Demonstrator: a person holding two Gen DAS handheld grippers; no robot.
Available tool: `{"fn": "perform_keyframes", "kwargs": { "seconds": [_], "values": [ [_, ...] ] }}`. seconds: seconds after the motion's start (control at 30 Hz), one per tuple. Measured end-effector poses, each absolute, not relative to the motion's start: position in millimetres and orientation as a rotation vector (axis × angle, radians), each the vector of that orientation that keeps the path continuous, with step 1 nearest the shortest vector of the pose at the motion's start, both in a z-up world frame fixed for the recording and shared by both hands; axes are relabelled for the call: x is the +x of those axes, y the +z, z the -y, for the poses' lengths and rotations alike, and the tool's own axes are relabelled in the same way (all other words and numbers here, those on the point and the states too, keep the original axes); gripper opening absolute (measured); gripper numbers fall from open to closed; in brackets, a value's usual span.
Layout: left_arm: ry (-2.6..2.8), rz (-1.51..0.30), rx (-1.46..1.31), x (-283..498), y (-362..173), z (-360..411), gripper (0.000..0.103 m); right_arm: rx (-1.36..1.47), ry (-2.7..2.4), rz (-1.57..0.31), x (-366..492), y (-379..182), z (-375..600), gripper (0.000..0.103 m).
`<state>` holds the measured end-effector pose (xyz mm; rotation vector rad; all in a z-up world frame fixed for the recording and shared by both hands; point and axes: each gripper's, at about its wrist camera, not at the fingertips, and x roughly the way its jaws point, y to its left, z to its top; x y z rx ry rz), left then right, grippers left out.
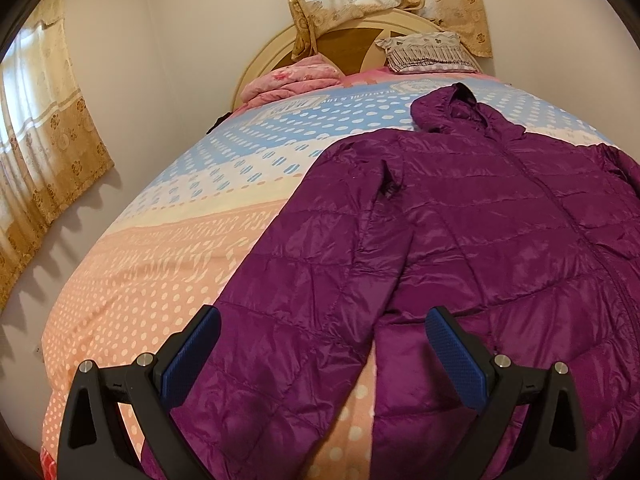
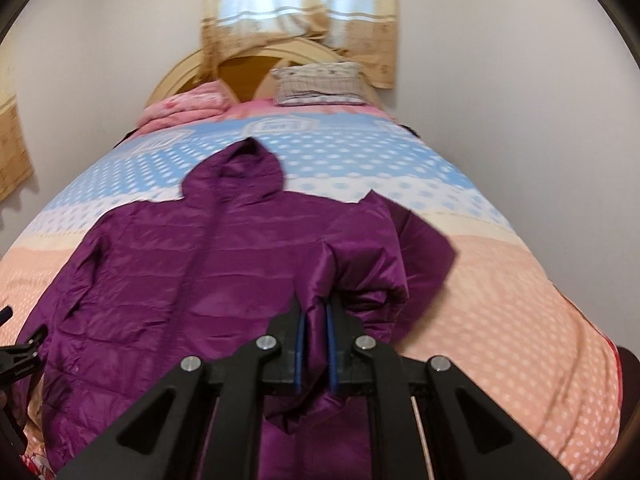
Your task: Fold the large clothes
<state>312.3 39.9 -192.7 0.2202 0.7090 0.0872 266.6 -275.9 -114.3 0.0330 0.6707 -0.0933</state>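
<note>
Purple jacket sleeve pinched in right gripper — left gripper spread wide, tilted down over jacket.

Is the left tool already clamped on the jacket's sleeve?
No: the left tool stands wide open over the sleeve of the purple jacket, with its blue pads clear of the fabric.

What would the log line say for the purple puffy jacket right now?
left gripper: open, above sleeve | right gripper: shut on lifted sleeve | purple quilted hooded jacket: flat on dotted bedspread
</note>
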Motion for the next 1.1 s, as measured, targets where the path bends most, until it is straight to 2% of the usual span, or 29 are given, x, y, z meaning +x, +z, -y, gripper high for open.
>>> {"fn": "perform_keyframes", "kwargs": {
  "seconds": [0.37, 0.47, 0.53, 0.57, 0.6, 0.63, 0.83, 1.1],
  "values": [
    [0.107, -0.729, 0.224, 325.5, -195.6, -49.4, 0.102, -0.008, 0.036, -0.726, 300.7, -161.3, 200.1, 0.011],
    [0.115, -0.729, 0.24, 327.1, -192.4, -46.6, 0.102, -0.056, 0.047, -0.769, 309.3, -178.3, 181.7, 0.018],
    [0.116, -0.724, 0.245, 327.5, -188.1, -44.8, 0.102, -0.075, 0.048, -0.767, 306.9, -180.9, 177.8, 0.036],
    [0.117, -0.72, 0.247, 327.7, -186.0, -43.9, 0.102, -0.074, 0.051, -0.76, 303.0, -178.6, 178.7, 0.058],
    [0.119, -0.714, 0.251, 327.7, -182.7, -42.6, 0.102, -0.071, 0.057, -0.74, 294.7, -173.1, 180.6, 0.074],
    [0.123, -0.709, 0.252, 327.9, -179.9, -41.4, 0.102, -0.075, 0.06, -0.733, 289.7, -168.6, 181.6, 0.078],
    [0.107, -0.696, 0.228, 336.2, -162.3, -19.0, 0.102, -0.206, 0.017, -0.65, 254.3, -142.4, 193.9, 0.081],
    [-0.14, -0.734, 0.142, 350.4, -145.6, 70.0, 0.102, -0.163, -0.243, -0.706, 270.9, -170.2, 274.3, 0.081]
  ]
}}
